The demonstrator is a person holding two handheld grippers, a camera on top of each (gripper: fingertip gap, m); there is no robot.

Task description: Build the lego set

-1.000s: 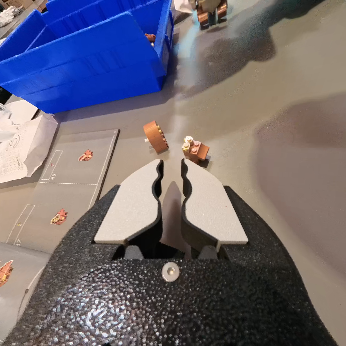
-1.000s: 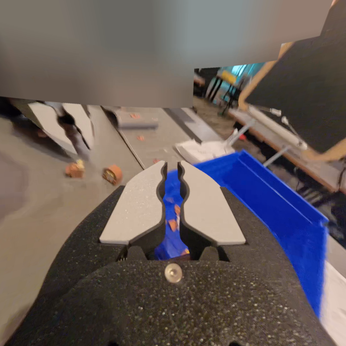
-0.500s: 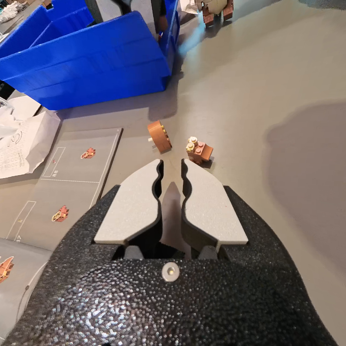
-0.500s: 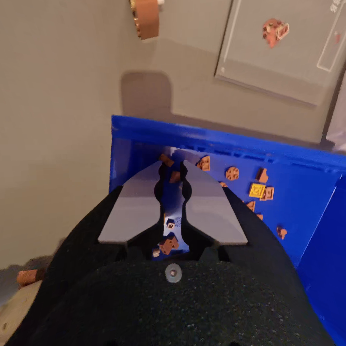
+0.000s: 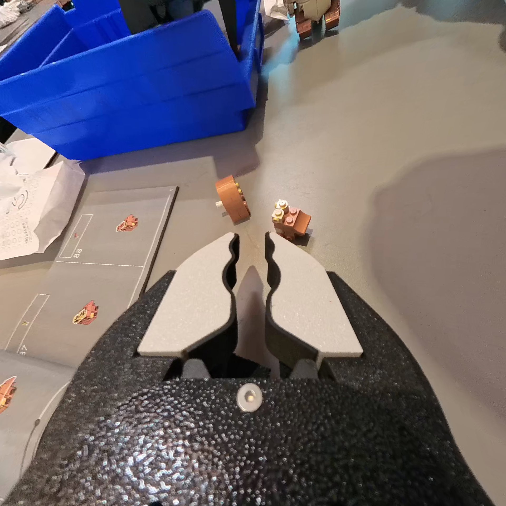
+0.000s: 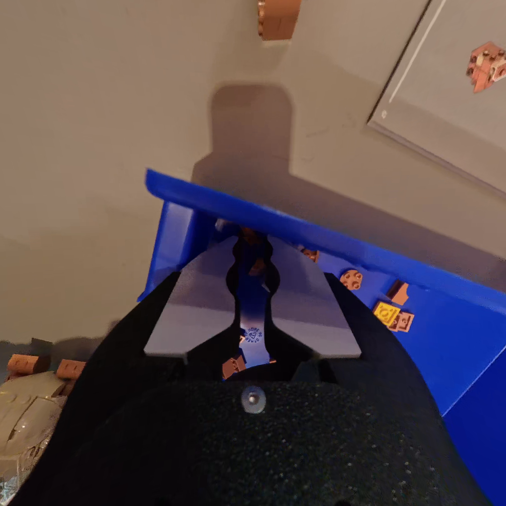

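Note:
My left gripper (image 5: 252, 236) is open and empty, low over the grey table (image 5: 356, 109). Just beyond its fingertips lie a round brown brick assembly (image 5: 231, 200) and a small brown and tan brick assembly (image 5: 291, 220); it touches neither. My right gripper (image 6: 253, 238) points down into a corner of the blue bin (image 6: 273, 208), its fingers a little apart. Small brown pieces (image 6: 256, 267) on the bin floor show through the gap; I see no pad pressing on one. More loose pieces lie to the right: a round brown plate (image 6: 351, 278) and a yellow piece (image 6: 386, 313).
The blue bin (image 5: 123, 90) stands at the back left in the left wrist view. An open instruction booklet (image 5: 109, 260) and white paper bags (image 5: 27, 208) lie to the left. A tan and brown brick model (image 5: 315, 13) stands at the back; it also shows in the right wrist view (image 6: 24, 397). One gripper's finger ends stand about 20 cm off the other's.
My right gripper has tipped from a level view to point down into the blue bin and has sunk deeper toward the loose pieces. My left gripper has hardly moved.

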